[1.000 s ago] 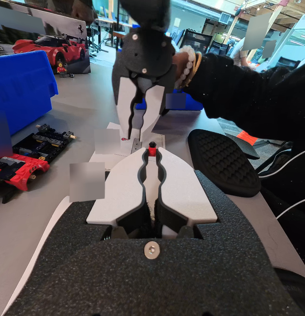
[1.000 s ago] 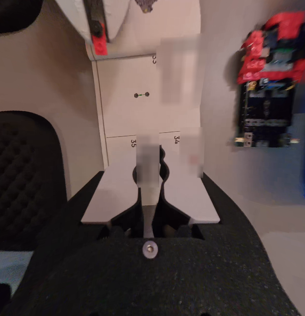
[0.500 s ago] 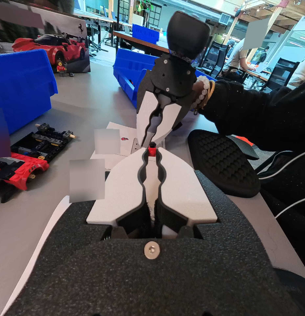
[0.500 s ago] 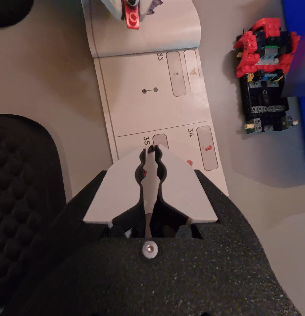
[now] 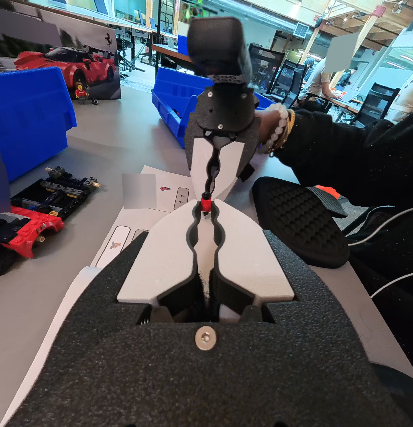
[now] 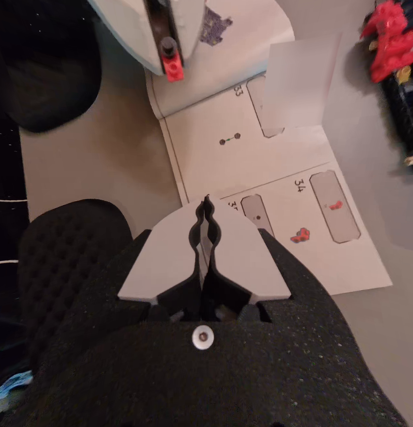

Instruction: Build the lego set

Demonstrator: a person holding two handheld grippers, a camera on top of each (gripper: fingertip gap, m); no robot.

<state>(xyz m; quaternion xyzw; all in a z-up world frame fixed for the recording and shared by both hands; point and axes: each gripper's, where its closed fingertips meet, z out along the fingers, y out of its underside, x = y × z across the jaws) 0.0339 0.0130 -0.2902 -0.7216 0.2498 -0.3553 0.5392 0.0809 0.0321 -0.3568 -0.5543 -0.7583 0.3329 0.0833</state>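
Grippers met nose to nose above the open instruction booklet [image 6: 235, 161]. The left gripper [image 5: 205, 205] was clenched on a small red brick [image 5: 205, 205], pinched right at its fingertips with a black pin [image 5: 206, 194] standing out of the brick's top. The right gripper [image 5: 212, 184] came down from above, tips pointed at that pin. Its own wrist view showed the jaws pressed together at the very tip with only a dark sliver between them (whether that was a tiny part or just the pad edge could not be told).

What the next move turned on, as I judged it, was alignment: the pin's long axis ran up from the brick toward the right gripper, roughly in line with that gripper's fingers, so any pushing or seating would have to travel straight along that line. From the left wrist view the right tips looked just beside the pin head; touching or not, I could not say.

Off to the left on the grey surface [image 5: 103, 143] lay the partly built red and black car [image 5: 39, 212], well apart from both grippers, nearer the left one. A blue bin [image 5: 27, 115] stood behind it, and a second blue bin [image 5: 175, 104] sat beyond the right gripper.
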